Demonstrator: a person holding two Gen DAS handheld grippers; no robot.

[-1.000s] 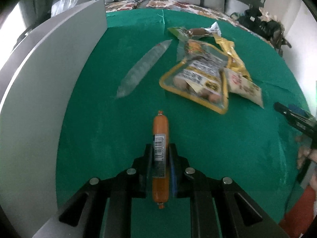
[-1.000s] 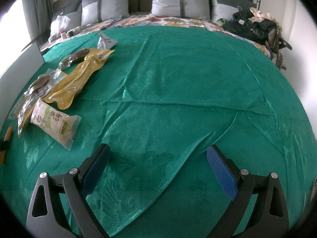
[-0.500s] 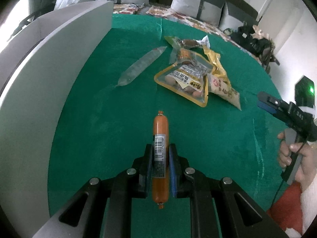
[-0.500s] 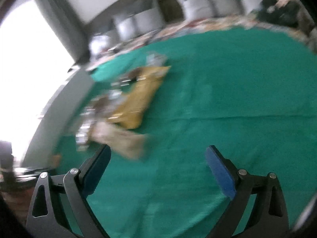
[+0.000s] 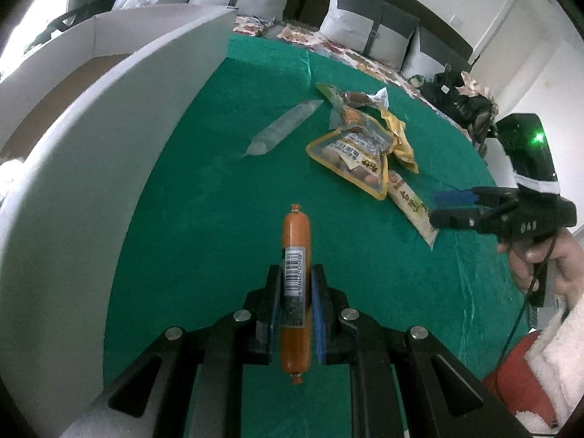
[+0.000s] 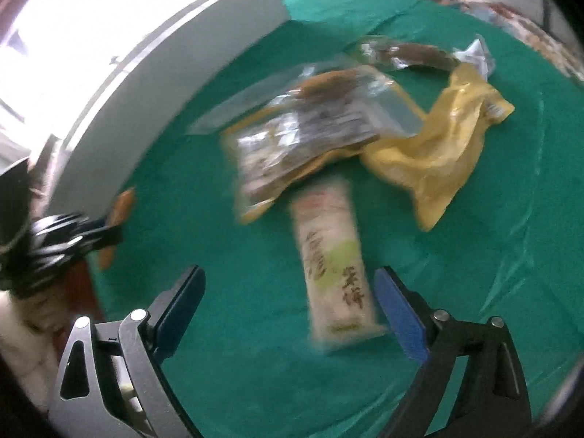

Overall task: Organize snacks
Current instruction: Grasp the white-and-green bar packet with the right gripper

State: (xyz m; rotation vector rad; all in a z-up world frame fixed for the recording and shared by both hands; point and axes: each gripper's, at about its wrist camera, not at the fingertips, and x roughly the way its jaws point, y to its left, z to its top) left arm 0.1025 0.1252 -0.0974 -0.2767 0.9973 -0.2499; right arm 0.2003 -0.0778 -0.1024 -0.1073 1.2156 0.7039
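Snacks lay in a small heap on the green cloth point(image 5: 219, 189) of the bed, and I could count about five packets there: one clear flat sleeve point(image 5: 283, 128) lying alone beside the heap, one brown snack in clear wrap point(image 5: 352, 98) at the far end, one yellow-edged pouch point(image 5: 352, 155) with round pieces inside, one plain yellow bag point(image 6: 443, 149) partly under it, and one pale long packet point(image 6: 335, 266) with dark characters at the near end. One orange sausage stick point(image 5: 295, 284) with a barcode label was apart from them, held in the air over the cloth. One white open box point(image 5: 109, 116) stood along the left side of the cloth, and three grey pillows point(image 5: 368, 33) were at the far wall. The left claw point(image 5: 295, 301) was pressed together on the sausage stick, its two blue pads squeezing the labelled middle, with both ends of the stick sticking out. The right claw point(image 6: 288, 303) was spread wide, though its jaws had just been closing a little; the near end of the pale long packet showed between its fingers, close to the right one, and the blur did not let me tell if anything touched. A hand point(image 5: 547, 259) gripped the right claw's handle.
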